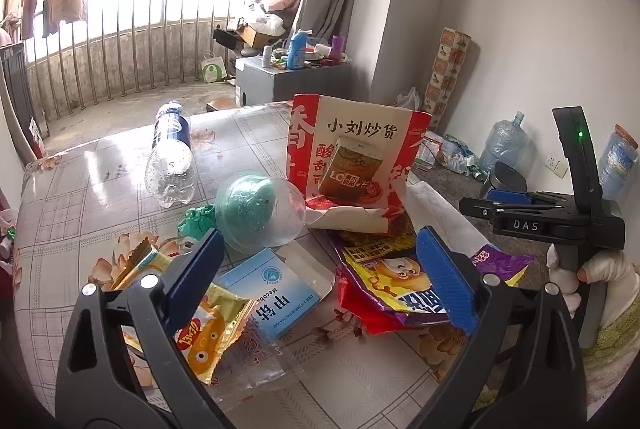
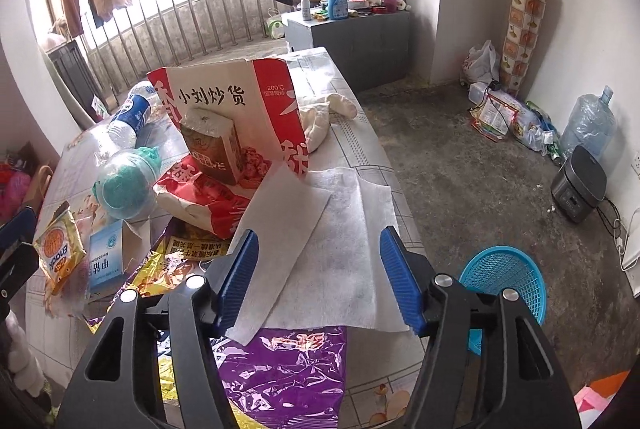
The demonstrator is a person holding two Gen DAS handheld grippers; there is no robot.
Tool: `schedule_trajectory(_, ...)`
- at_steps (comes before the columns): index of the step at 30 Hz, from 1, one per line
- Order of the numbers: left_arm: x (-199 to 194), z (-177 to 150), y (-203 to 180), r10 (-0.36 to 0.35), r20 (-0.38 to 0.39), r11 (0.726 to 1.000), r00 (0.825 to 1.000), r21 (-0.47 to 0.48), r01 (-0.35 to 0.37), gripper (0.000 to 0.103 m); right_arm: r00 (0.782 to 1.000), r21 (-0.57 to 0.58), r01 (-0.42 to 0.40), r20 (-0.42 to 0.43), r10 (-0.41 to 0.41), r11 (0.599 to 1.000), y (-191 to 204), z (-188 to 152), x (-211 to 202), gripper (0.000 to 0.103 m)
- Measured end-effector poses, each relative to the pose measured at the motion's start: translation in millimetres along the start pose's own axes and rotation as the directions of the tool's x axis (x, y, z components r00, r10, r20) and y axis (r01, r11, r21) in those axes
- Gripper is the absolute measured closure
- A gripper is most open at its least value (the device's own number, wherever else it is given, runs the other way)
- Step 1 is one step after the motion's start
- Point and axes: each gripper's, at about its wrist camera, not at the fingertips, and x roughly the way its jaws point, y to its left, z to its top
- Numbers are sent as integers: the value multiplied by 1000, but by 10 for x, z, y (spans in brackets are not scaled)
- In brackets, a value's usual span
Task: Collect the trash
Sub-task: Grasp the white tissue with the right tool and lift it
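Trash litters a tiled tablecloth [image 1: 80,197]. My left gripper [image 1: 320,273] stands open over a blue and white box [image 1: 276,293], with a yellow snack wrapper [image 1: 204,333] to its left and a purple and yellow wrapper [image 1: 400,281] to its right. Behind them are a clear dome cup [image 1: 256,209] holding something green, a plastic bottle [image 1: 172,153] on its side, and a red paper bag [image 1: 360,133] with a brown carton [image 1: 348,169]. My right gripper [image 2: 320,281] is open, its pads on either side of a flat white tissue [image 2: 340,249] without pinching it.
A blue mesh basket [image 2: 508,281] stands on the concrete floor just off the table's right edge. A white cloth [image 2: 320,121] lies behind the bag. A rice cooker [image 2: 580,185], water jugs [image 2: 588,125] and bags line the wall. A grey cabinet [image 2: 352,29] stands beyond the table.
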Motion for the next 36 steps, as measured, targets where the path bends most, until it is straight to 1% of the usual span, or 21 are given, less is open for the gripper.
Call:
schedule_trajectory(1, 68, 60, 24, -8, -15, 1000, 1000, -10, 8, 21, 1000, 2, -11, -16, 11, 1000, -8, 20, 57, 47)
schedule_trajectory(2, 124, 111, 46, -19, -29, 1000, 999, -22, 18, 24, 999, 0, -15, -30, 15, 1000, -10, 40, 109, 49)
schedule_trajectory(4, 213, 183, 83, -40, -45, 998, 998, -46, 38, 28, 998, -7, -26, -55, 26, 1000, -14, 62, 212, 50)
schedule_trajectory(6, 283, 214, 74, -54, -61, 998, 997, -49, 51, 31, 995, -8, -37, -89, 36, 999, -26, 68, 326, 53)
schedule_trajectory(9, 394, 199, 11, -75, -91, 997, 993, -39, 71, 37, 991, 4, -52, -127, 52, 999, -38, 40, 456, 65)
schedule_trajectory(11, 450, 156, -18, -95, -117, 995, 989, -44, 91, 42, 989, 14, -61, -137, 63, 998, -61, 10, 485, 81)
schedule_trajectory(12, 479, 134, -31, -100, -129, 994, 987, -46, 95, 43, 989, 19, -62, -132, 64, 998, -67, -4, 480, 84)
schedule_trajectory(14, 528, 93, -61, -114, -150, 993, 982, -46, 108, 47, 989, 34, -74, -122, 78, 997, -97, -26, 455, 94)
schedule_trajectory(17, 542, 48, -101, -139, -169, 990, 976, -51, 132, 50, 989, 59, -91, -108, 97, 994, -147, -72, 415, 97)
schedule_trajectory(20, 517, 6, -161, -167, -184, 986, 969, -51, 161, 51, 989, 88, -107, -92, 115, 990, -214, -90, 351, 97)
schedule_trajectory(23, 512, -43, -271, -192, -207, 981, 959, -30, 190, 52, 982, 133, -160, -79, 171, 978, -322, -72, 268, 97)
schedule_trajectory(25, 527, -77, -357, -215, -229, 976, 949, -15, 218, 52, 978, 139, -181, -77, 193, 973, -365, -45, 219, 96)
schedule_trajectory(27, 585, -136, -448, -225, -264, 972, 938, 1, 233, 52, 968, 135, -224, -81, 236, 965, -357, -7, 188, 94)
schedule_trajectory(28, 630, -182, -504, -220, -289, 972, 931, 12, 234, 54, 962, 134, -248, -82, 261, 959, -341, 15, 181, 84)
schedule_trajectory(29, 669, -224, -543, -218, -312, 972, 925, 20, 236, 56, 953, 129, -273, -97, 286, 953, -308, 32, 198, 65)
schedule_trajectory(30, 711, -273, -580, -216, -332, 971, 918, 26, 238, 56, 945, 120, -292, -116, 305, 949, -260, 42, 229, 59)
schedule_trajectory(31, 737, -320, -607, -211, -348, 971, 913, 31, 236, 56, 942, 109, -295, -132, 308, 949, -209, 47, 268, 55)
schedule_trajectory(33, 771, -409, -646, -203, -374, 971, 905, 43, 236, 56, 938, 74, -290, -177, 298, 954, -73, 30, 361, 55)
schedule_trajectory(36, 791, -522, -676, -193, -391, 971, 900, 59, 234, 56, 929, 50, -287, -231, 291, 957, 61, -25, 525, 55)
